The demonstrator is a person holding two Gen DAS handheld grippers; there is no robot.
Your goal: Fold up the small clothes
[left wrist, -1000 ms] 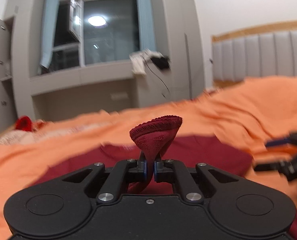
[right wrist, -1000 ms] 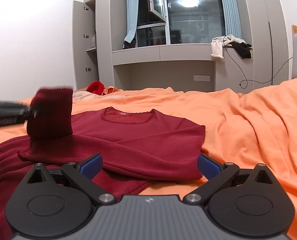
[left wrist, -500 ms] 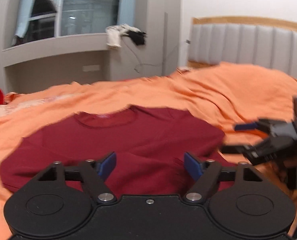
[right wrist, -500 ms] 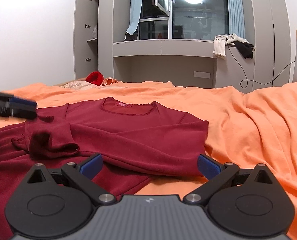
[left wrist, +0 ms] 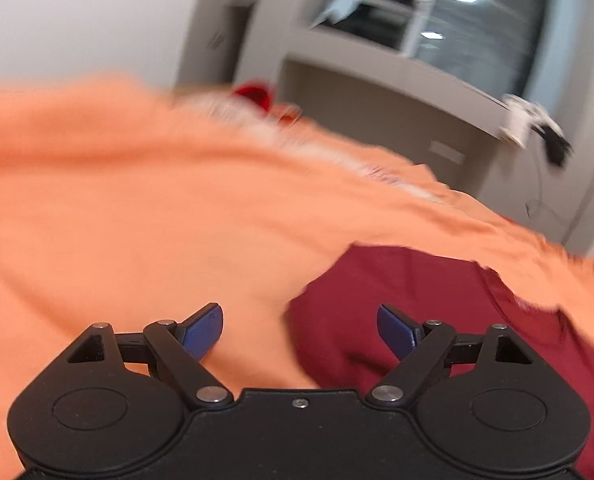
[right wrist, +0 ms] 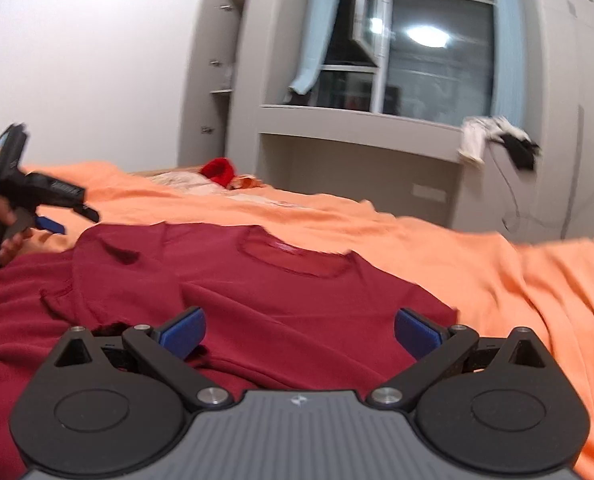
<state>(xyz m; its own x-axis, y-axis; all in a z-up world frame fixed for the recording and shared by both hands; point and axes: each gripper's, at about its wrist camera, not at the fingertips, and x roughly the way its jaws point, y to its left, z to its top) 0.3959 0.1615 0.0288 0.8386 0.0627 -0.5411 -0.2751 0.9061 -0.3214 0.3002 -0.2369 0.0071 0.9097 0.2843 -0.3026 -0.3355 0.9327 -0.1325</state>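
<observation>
A dark red long-sleeved shirt [right wrist: 281, 280] lies flat on the orange bedspread [right wrist: 537, 280], collar away from me, with both sleeves folded in over the body. My right gripper [right wrist: 299, 330] is open and empty, low over the shirt's lower part. My left gripper [left wrist: 299, 330] is open and empty, above the shirt's left shoulder edge [left wrist: 397, 304] and the bedspread [left wrist: 137, 220]. The left gripper also shows at the far left of the right wrist view [right wrist: 53, 216], held by a hand.
A small pile with red and pale clothes [right wrist: 217, 174] lies at the far edge of the bed. Behind it stand grey cabinets and a window ledge with white and black garments [right wrist: 497, 140] hanging from it. The left wrist view is blurred.
The left gripper let go of the sleeve cuff, opened, and swung left off the shirt. The sleeve now lies across the shirt. The right gripper stayed open and tilted slightly.
</observation>
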